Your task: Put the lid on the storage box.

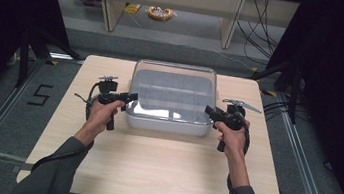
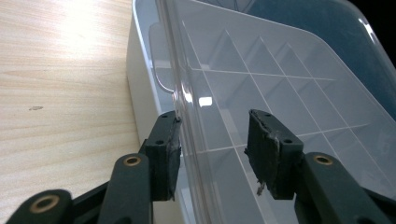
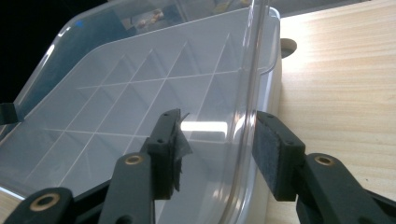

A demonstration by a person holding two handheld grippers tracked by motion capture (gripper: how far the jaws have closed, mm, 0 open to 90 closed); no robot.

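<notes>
Both pairs of jaws stand wide apart, each straddling an edge of the clear lid that covers the white divided box.

In the left gripper view, the left gripper has one black pad just outside the lid's rim, at or nearly touching it, and the other pad over the lid's top, clear of the plastic. The lid's curved edge runs up between them. Through the lid, past the jaws, the white dividers of the box show as a grid of compartments. To the outer side of the jaws lies the pale wooden table.

In the right gripper view, the right gripper sits the same way at the opposite end: one pad over the lid's top, the other outside the rim, with a gap on either side of the curved edge between them. Whether either pad touches the plastic cannot be told. Beyond the jaws the divider grid shows again, and the table lies on the outer side.

From the high view, the left gripper and right gripper meet the box's two short ends, each held in a hand, with the box between them at the table's middle.
</notes>
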